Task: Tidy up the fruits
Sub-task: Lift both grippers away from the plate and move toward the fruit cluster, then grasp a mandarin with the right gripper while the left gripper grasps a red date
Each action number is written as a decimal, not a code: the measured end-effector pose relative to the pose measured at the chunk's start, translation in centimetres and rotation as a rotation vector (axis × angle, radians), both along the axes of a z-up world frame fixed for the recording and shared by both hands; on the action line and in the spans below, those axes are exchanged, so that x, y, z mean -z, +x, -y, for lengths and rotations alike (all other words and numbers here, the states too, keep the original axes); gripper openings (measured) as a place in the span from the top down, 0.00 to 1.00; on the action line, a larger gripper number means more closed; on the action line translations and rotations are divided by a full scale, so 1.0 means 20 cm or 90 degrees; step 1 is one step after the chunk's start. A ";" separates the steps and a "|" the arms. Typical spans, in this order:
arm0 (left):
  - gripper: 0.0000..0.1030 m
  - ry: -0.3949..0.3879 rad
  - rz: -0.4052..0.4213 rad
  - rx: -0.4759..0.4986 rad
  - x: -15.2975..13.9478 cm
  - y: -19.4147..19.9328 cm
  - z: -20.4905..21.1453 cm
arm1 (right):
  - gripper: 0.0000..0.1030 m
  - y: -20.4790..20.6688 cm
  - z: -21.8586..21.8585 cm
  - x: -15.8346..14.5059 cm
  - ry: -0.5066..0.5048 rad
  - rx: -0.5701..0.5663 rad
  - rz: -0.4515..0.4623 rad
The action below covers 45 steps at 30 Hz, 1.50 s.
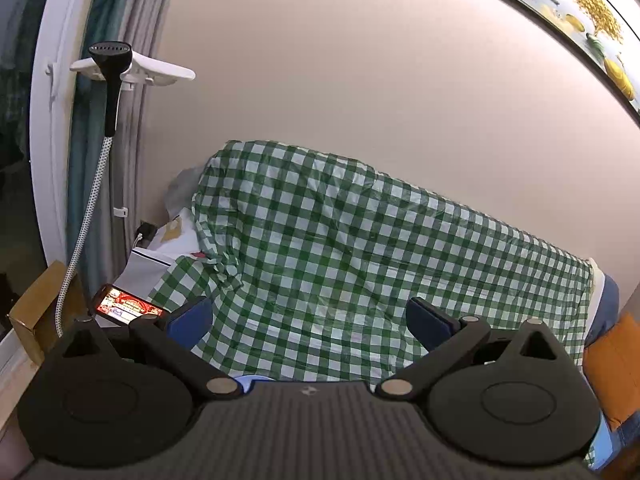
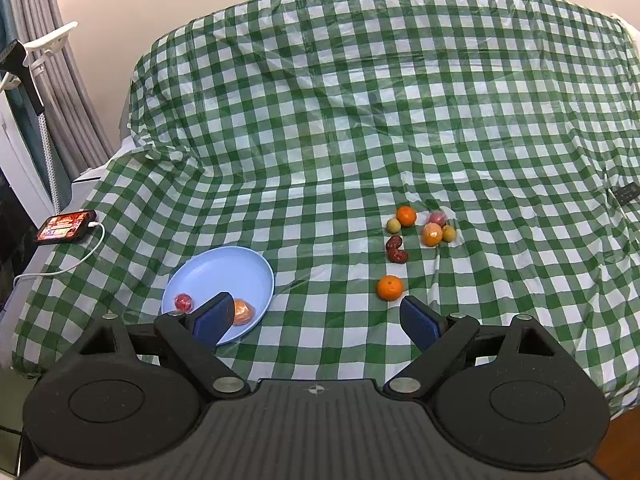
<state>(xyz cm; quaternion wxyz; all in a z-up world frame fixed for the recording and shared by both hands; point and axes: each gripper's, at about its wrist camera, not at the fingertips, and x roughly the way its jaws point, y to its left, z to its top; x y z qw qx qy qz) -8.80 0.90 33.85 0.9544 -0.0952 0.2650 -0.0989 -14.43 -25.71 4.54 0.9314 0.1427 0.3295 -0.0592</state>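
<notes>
A: Far left in the right wrist view, a lit phone lies at the edge of the green-and-white checked cloth, a white cable plugged into it.

B: And the plate?

A: The light blue plate sits left of centre on the cloth, holding a small red fruit and an orange fruit in clear wrap, the latter partly hidden behind a finger. The right gripper hovers just above, its blue pads wide apart, nothing between them.

B: The remaining fruit?

A: To the right. One lone orange lies nearest the gripper, just beyond its right pad. Farther back, two dark red fruits touch each other, then a cluster: a small yellow fruit against an orange, a wrapped orange, a pinkish wrapped fruit and another yellow one.

B: The other tool?

A: The left gripper points at the draped cloth and bare wall, jaws spread open and empty. A garment steamer head hangs at left, the phone just below.
</notes>
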 end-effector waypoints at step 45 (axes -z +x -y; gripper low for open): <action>0.00 0.355 -0.326 0.268 1.96 1.18 1.26 | 0.60 0.82 0.43 1.09 -0.087 -0.038 -0.048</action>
